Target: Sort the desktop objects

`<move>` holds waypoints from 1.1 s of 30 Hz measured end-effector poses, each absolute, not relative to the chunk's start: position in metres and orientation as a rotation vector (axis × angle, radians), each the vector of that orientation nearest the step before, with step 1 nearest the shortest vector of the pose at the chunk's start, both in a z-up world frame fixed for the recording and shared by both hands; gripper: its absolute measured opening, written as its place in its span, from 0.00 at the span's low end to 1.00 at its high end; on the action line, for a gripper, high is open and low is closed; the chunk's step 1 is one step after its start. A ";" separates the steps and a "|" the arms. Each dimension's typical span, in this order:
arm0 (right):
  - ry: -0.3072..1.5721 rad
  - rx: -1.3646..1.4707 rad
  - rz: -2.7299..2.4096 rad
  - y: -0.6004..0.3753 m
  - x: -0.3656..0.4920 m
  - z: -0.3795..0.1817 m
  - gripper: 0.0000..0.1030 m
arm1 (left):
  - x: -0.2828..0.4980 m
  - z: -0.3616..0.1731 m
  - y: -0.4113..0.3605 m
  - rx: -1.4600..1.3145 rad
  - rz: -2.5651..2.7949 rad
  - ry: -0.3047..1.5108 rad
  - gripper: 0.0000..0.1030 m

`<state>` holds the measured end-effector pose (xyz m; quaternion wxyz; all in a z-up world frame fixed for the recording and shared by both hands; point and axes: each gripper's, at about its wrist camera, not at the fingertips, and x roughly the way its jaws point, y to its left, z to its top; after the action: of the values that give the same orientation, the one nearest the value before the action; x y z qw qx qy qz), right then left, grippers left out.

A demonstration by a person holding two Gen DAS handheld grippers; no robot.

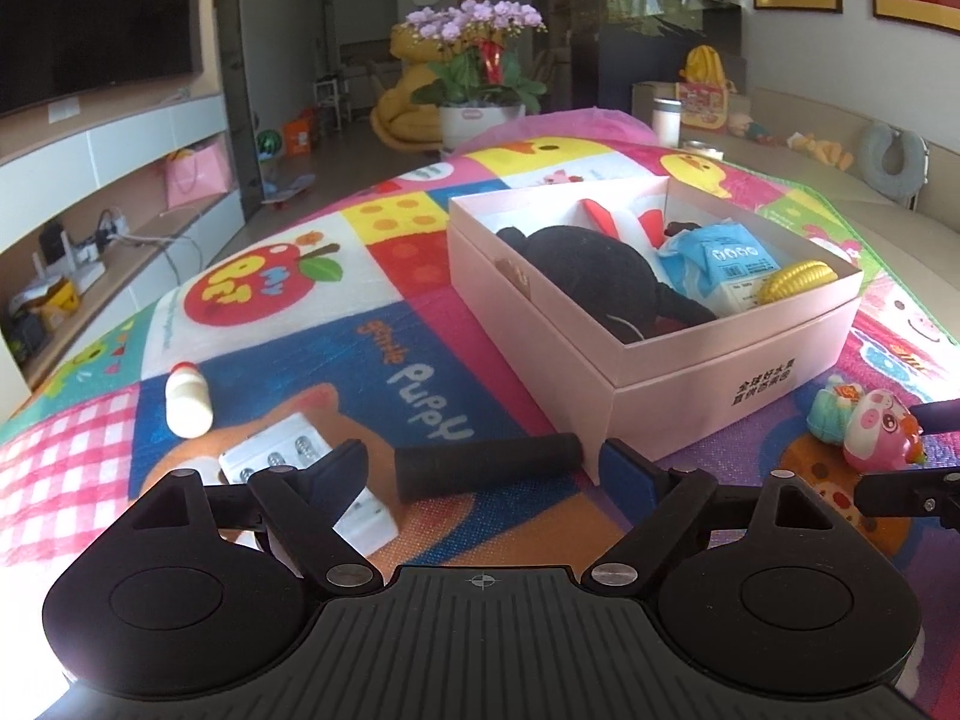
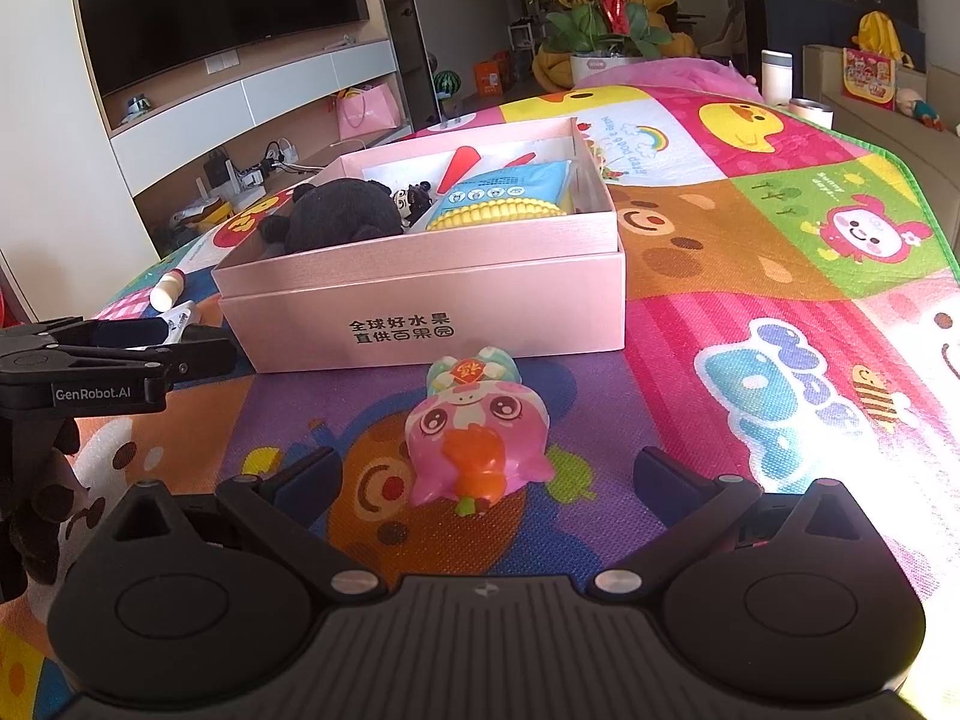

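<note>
A pink box [image 2: 420,294] sits open on a colourful mat [image 2: 750,312], already holding toys. Just before it lies a pink pig toy [image 2: 474,450], probably light, hard and slippery; grip its round flanks. The right gripper [image 2: 483,480] stands spread around it, untouching. The left gripper [image 1: 483,468], also spread, faces a black cylinder [image 1: 489,465].

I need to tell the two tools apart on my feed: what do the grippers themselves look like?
Both look alike: matte black plastic, a ribbed centre deck flanked by two round discs, silver pivot screws, and angled link arms ending in dark blue finger pads. Left gripper; right gripper. In the right wrist view the left gripper's side carries white "GenRobot.AI" lettering. No cables or sleeves show.
</note>
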<state>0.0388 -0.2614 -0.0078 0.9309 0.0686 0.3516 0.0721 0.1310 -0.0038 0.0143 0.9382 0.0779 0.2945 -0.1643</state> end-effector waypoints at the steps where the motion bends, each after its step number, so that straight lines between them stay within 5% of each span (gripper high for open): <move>1: 0.720 0.140 0.147 -0.262 0.039 -0.008 1.00 | 0.133 0.015 -0.004 0.173 -0.363 0.597 0.87; 20: 0.717 0.152 0.153 -0.263 0.040 -0.008 1.00 | 0.067 0.021 -0.022 0.529 -0.620 0.615 0.93; 33: 0.717 0.151 0.153 -0.264 0.040 -0.008 1.00 | 0.132 0.009 -0.040 0.443 -0.618 0.683 0.95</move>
<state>0.0395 -0.2635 -0.0079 0.9307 0.0735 0.3503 0.0748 0.1323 -0.0398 0.0092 0.8721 0.2120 0.3269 -0.2958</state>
